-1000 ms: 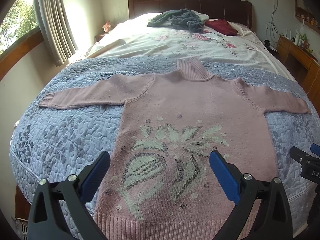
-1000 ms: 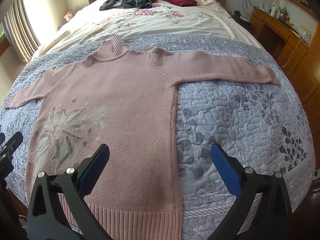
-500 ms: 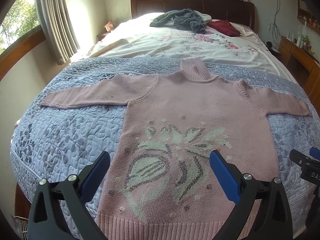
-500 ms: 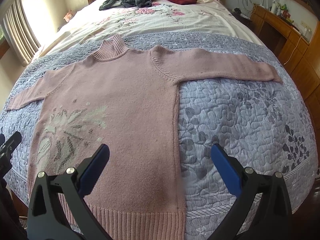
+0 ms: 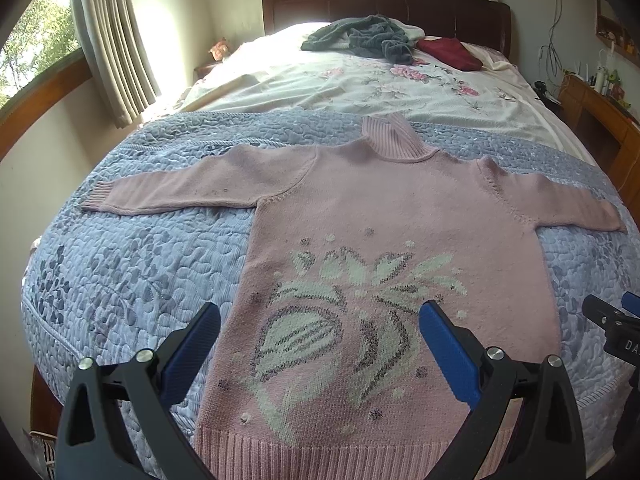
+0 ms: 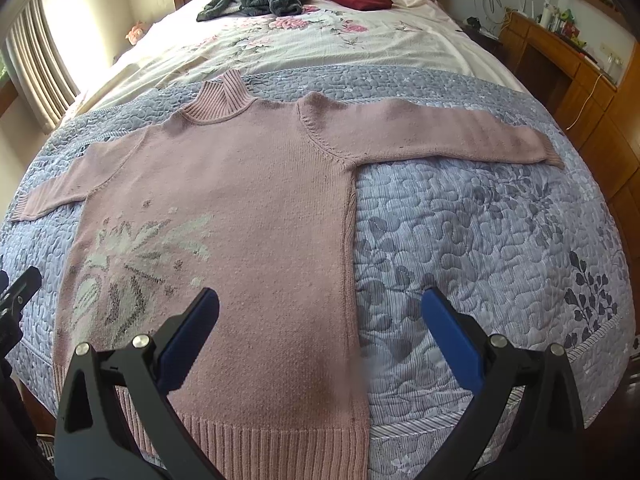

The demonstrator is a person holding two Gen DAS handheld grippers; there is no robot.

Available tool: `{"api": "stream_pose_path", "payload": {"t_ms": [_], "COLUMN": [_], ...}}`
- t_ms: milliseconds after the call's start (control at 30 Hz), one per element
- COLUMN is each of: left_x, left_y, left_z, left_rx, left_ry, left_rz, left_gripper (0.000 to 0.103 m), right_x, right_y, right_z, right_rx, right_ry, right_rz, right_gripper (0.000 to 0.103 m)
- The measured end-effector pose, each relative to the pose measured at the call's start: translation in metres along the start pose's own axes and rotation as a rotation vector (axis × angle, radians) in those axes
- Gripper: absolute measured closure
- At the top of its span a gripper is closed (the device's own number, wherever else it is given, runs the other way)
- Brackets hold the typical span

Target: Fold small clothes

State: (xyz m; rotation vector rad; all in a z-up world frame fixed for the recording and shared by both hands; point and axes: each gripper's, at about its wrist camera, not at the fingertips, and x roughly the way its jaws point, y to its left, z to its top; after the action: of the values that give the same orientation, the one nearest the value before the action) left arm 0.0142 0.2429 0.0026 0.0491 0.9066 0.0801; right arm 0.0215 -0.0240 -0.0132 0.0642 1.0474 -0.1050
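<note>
Sweater [image 5: 400, 248], pink knit, ribbed roll collar, pale flower motif on the lower front. Location: flat and face up on the blue-grey quilt [image 5: 132, 264] at the foot of the bed, both sleeves stretched straight out to the sides, ribbed hem nearest you, collar pointing toward the headboard.

Condition: fully spread, no fold made anywhere on it. Step in hand, as I judge it: the approach before the first fold.

Left tool [image 5: 318, 336]: released, jaws wide apart, hovering over the lower front and the hem's left portion, holding nothing.

Right tool [image 6: 320, 328]: released likewise, jaws wide, straddling the sweater's right side seam above the hem, one blue pad over knit and the other over quilt. Empty.

Next move, by my reading: you need a grip before anything folds. Either take a sleeve cuff and lay that sleeve across the body, or bring both tools down to pinch the hem near its two corners and carry it toward the collar. The knit looks soft and thick, so close well onto the fabric and catch both layers, not the quilt beneath.

Other items: grey garment [image 5: 368, 38] and dark red garment [image 5: 450, 52], heaped near the headboard, well apart from the sweater.
</note>
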Motion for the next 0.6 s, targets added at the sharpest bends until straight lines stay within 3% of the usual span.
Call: {"api": "stream_pose_path", "payload": {"t_ms": [600], "left_x": [0.0012], "left_y": [0.0018], "left_z": [0.0], "left_rx": [0.003], "left_ry": [0.002], "left_rz": [0.004], "left_gripper": [0.004], "right_x": [0.0006], "right_y": [0.0008], "right_z": [0.0004], "right_rx": [0.003], "right_ry": [-0.008], "right_rz": [-0.002], "right_gripper": [0.003]}}
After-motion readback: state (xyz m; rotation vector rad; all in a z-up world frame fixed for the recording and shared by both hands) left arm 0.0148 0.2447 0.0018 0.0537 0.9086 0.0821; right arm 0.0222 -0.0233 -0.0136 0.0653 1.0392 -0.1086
